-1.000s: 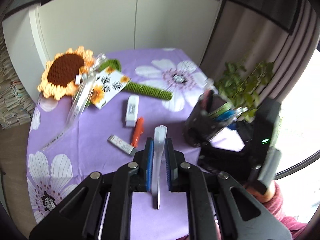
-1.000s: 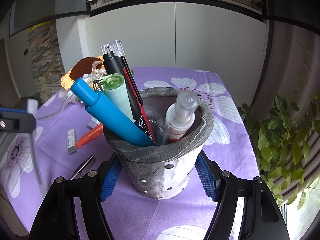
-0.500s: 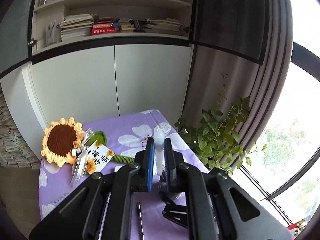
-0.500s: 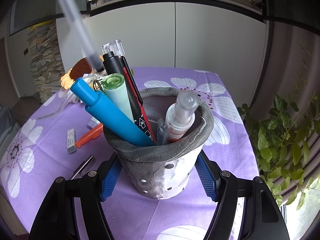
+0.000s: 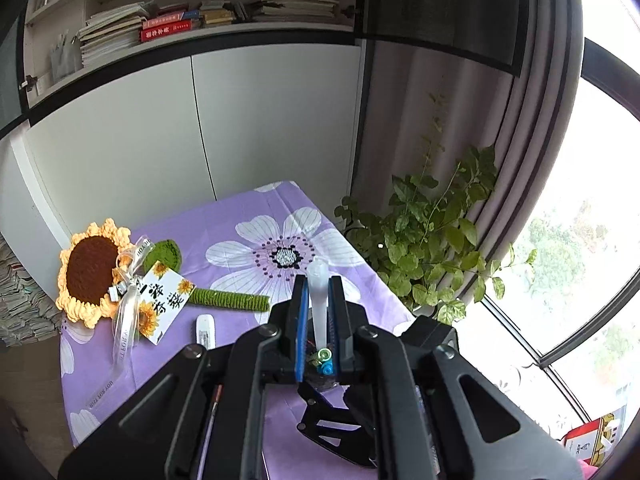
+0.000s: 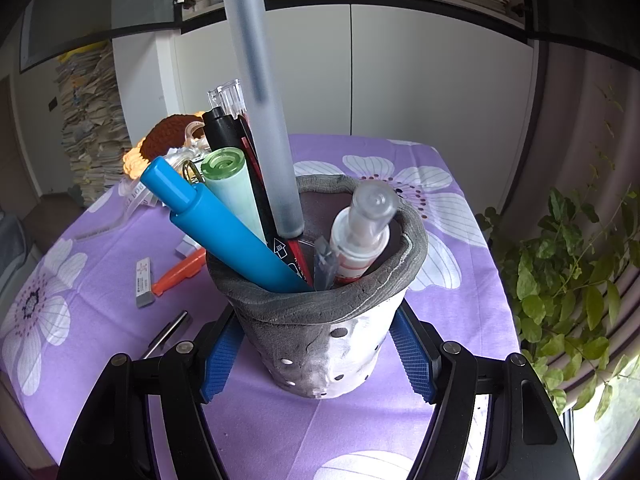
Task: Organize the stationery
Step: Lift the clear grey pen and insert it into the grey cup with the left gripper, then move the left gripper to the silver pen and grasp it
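My left gripper [image 5: 318, 300] is shut on a frosted white pen [image 5: 319, 304] and holds it upright above the pen holder. In the right wrist view the pen [image 6: 260, 104] comes down from the top, with its lower end inside the grey pen holder [image 6: 320, 316]. My right gripper [image 6: 316, 356] is shut on the holder's sides as it stands on the purple table. The holder contains a blue marker [image 6: 224, 228], a green tube [image 6: 232, 188], a black-and-red pen [image 6: 240, 148] and a small spray bottle [image 6: 360, 236].
On the flowered purple tablecloth [image 6: 460, 320] lie an orange marker [image 6: 178, 272], a grey eraser [image 6: 143, 282], a dark pen [image 6: 168, 334] and a white correction tape [image 5: 205, 332]. A crocheted sunflower [image 5: 94, 270] with a card lies far left. A leafy plant [image 5: 432, 248] stands beyond the right table edge.
My left gripper has lifted the frosted pen off the table, swung over the holder and lowered it until its end entered the holder. My right gripper and the holder have not moved.
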`<state>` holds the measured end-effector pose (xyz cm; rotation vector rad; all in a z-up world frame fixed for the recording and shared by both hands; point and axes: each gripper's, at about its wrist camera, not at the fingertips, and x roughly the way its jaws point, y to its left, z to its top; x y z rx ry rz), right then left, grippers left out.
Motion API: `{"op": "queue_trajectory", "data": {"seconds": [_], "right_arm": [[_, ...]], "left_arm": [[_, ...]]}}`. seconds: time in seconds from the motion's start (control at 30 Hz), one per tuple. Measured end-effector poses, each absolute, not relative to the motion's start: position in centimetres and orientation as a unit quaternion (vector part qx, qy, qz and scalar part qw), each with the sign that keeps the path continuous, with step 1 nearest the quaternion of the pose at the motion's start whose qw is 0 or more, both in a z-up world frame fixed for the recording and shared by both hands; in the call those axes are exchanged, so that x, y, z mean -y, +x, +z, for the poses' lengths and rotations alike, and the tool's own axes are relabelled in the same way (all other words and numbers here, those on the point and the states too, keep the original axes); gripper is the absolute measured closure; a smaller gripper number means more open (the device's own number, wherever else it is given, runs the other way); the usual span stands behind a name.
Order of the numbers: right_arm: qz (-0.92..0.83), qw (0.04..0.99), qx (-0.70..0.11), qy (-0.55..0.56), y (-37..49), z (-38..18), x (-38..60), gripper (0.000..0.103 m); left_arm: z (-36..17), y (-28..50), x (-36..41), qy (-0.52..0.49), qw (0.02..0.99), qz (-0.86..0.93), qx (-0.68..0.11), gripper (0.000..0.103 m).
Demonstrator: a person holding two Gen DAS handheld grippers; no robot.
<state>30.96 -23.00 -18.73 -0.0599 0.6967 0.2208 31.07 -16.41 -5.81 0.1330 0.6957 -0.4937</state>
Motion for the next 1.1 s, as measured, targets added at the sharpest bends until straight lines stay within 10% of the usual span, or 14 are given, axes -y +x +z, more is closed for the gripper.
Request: {"op": "queue_trajectory", "data": {"seconds": [0.53,0.7,1.03,1.1], "right_arm": [[0.108,0.934,-0.341,-0.029,30.9,-18.7,23.0,0.031],[0.108,0.934,-0.340,-0.029,30.9,-18.7,23.0,0.031],[0.106,0.934,-0.340,-0.034,30.8,-18.7,22.7,0.031],[0.106,0.934,-0.340,-0.034,30.8,-18.7,22.7,0.031]], "left_arm": [[-8.7,32.2,16.1,0.072,0.894,-0.217,-0.386,0.090],[-8.6,31.2,13.1,0.041,0.907,-0.184,-0.376,0.054],[-14.7,31.9,10.8,0.036,0.874,-0.148,-0.461,0.057],[-16.7,32.5,10.7,0.035,0.862,-0.140,-0.485,0.071]]}}
